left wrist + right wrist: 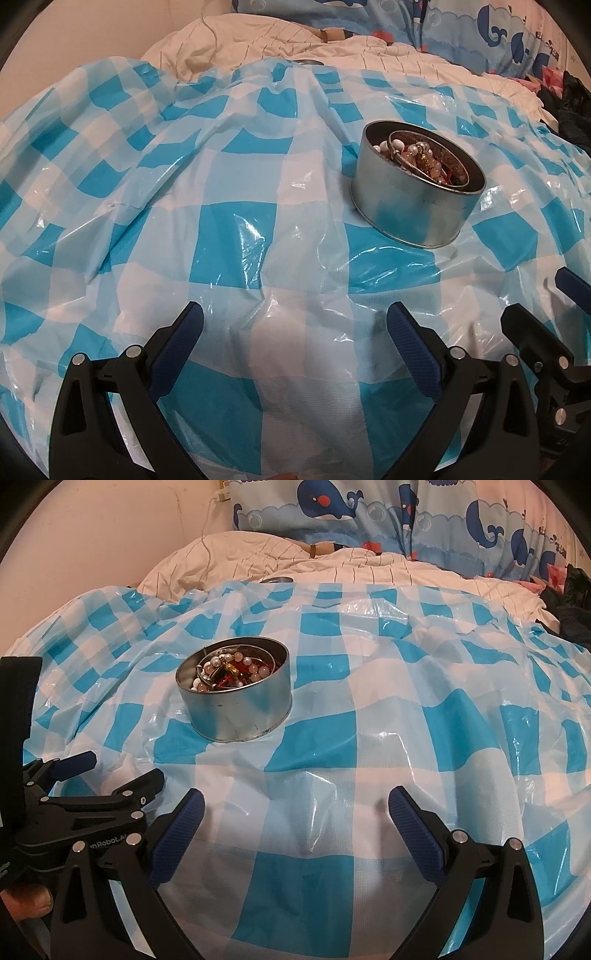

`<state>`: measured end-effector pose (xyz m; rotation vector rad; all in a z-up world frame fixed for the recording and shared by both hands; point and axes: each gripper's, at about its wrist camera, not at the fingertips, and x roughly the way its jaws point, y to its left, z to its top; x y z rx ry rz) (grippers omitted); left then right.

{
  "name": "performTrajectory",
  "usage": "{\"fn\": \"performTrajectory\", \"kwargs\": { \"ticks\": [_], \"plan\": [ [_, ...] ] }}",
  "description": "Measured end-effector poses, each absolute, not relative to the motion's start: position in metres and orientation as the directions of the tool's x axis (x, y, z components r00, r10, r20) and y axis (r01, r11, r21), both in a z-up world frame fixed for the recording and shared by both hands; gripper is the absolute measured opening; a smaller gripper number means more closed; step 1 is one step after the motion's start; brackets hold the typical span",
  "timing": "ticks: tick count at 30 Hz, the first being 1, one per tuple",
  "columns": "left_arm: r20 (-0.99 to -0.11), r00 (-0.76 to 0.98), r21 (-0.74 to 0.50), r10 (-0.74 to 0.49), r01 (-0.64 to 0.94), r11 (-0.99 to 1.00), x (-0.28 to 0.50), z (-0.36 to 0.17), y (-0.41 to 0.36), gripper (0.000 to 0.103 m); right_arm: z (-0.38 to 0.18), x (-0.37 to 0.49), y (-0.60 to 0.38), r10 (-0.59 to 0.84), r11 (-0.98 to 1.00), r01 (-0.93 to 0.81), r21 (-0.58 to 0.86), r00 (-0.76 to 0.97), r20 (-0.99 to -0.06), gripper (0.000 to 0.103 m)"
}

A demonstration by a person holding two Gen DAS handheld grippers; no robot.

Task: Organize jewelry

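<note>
A round metal tin [413, 206] stands on the blue-and-white checked plastic sheet [240, 229]. It holds jewelry [417, 155]: pearl and pink bead strands, a metal bangle, red bits. The tin also shows in the right wrist view [236, 709], with the jewelry [231, 670] inside. My left gripper [295, 321] is open and empty, low over the sheet, with the tin ahead to its right. My right gripper [295, 805] is open and empty, with the tin ahead to its left. Each gripper shows at the edge of the other's view.
The sheet [406, 720] covers a bed with a rumpled white striped duvet [258, 561] behind it. Whale-print pillows [369, 513] lie at the back. A small metal lid [277, 579] sits at the sheet's far edge. Dark clothes [569, 605] lie far right.
</note>
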<state>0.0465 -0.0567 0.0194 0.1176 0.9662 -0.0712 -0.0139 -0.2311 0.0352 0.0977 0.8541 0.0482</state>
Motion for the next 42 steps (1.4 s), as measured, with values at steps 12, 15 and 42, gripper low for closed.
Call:
{"fn": "performTrajectory", "kwargs": {
  "ticks": [12,15,42],
  "plan": [
    [-0.835,0.549,0.045,-0.025,0.114,0.992,0.0482,0.0156,-0.0540,0.095,0.0365,-0.0149,-0.2308,0.078,0.995,-0.003,0.100,0.655,-0.752,0.096],
    [-0.838,0.545,0.040,-0.030,0.115,0.993,0.0488,0.0144,-0.0534,0.095,0.0364,-0.0143,-0.2296,0.078,0.995,-0.003,0.100,0.655,-0.751,0.096],
    [-0.839,0.543,0.032,-0.037,0.116,0.993,0.0499,0.0126,-0.0521,0.095,0.0375,-0.0167,-0.2315,0.073,0.996,-0.003,0.093,0.651,-0.756,0.096]
  ]
}}
